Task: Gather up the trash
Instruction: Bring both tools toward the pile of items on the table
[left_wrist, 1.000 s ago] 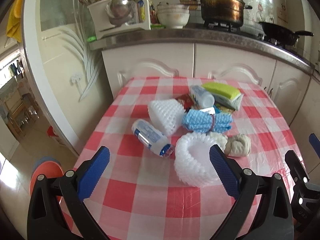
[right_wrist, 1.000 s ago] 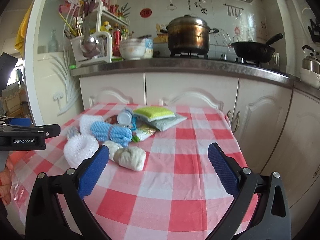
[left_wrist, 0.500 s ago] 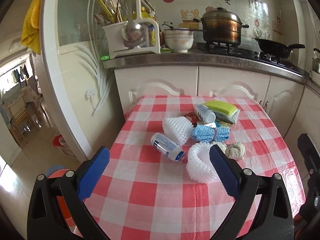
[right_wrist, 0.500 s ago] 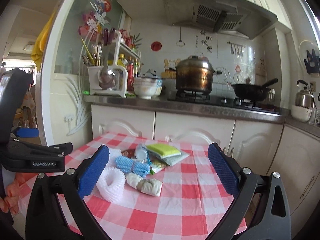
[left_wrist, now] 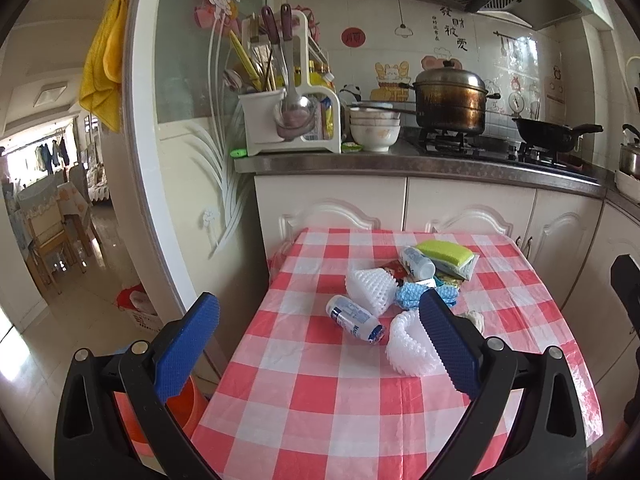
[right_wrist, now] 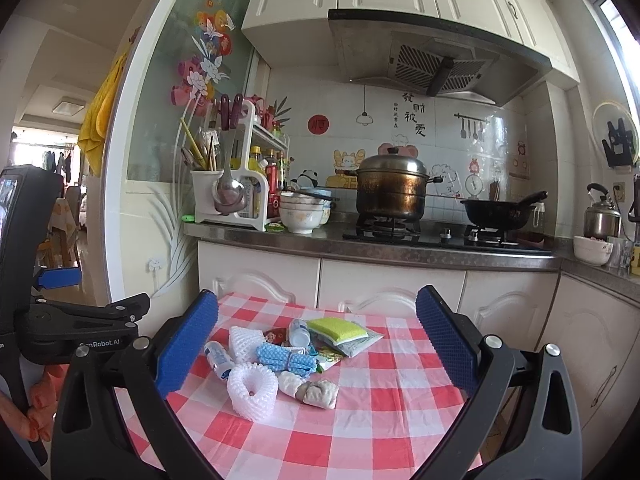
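we hold the left hand-held gripper above the near edge of the counter, its 2 blue pads spread wide with nothing between them. in the left wrist view the trash sits past the fingertips, toward 1 o'clock: a small plastic bottle lies on its side between the pads, a white foam net ring touches the inner edge of the right pad at 3 o'clock, and a second white foam net lies just behind the bottle at 12 o'clock. beyond those we see a blue foam net bundle, another bottle and a yellow-green sponge pack, all heaped close together.

the right hand-held gripper is also wide apart and carries nothing. in the right wrist view the same heap lies between its pads, lower than the tips: the foam ring at 7 o'clock, a crumpled tissue wad at 6 o'clock just beside it, the blue bundle near centre, the sponge pack at 12 o'clock. nothing touches either pad here.

both tools point forward toward the kitchen cabinets, tilted a little downward. the left tool's black body shows at 9 o'clock in the right wrist view, held by our left hand, fingers wrapped on the handle.
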A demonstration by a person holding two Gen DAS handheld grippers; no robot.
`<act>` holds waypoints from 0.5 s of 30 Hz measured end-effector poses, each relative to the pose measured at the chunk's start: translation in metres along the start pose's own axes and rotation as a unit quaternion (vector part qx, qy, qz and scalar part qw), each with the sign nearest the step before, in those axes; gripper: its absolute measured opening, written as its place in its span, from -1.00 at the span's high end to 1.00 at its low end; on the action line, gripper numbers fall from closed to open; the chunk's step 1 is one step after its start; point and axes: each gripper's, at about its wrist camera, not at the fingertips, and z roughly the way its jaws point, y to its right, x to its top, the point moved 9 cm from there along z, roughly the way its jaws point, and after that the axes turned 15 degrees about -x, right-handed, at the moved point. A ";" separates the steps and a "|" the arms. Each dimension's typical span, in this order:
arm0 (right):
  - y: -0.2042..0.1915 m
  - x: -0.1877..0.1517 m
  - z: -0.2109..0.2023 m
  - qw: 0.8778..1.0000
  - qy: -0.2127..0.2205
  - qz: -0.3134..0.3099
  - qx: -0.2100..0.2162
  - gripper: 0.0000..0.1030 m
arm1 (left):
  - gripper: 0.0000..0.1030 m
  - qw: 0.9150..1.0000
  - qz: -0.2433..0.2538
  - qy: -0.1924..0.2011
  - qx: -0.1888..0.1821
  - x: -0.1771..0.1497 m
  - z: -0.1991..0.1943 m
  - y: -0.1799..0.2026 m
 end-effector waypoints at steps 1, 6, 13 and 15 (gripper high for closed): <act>-0.001 0.003 -0.003 1.000 0.002 -0.001 -0.002 -0.94 | -0.91 1.000 0.001 0.003 0.001 0.001 -0.003 0.000; -0.002 0.012 -0.016 1.000 0.008 0.006 0.002 -0.94 | -0.91 1.000 -0.002 0.020 -0.006 0.004 -0.022 -0.005; -0.004 0.022 -0.030 1.000 0.011 0.013 0.005 -0.94 | -0.91 0.999 0.001 0.039 -0.007 0.006 -0.042 -0.010; -0.004 0.024 -0.034 1.000 0.014 0.014 0.006 -0.94 | -0.91 0.999 0.001 0.040 -0.006 0.006 -0.045 -0.012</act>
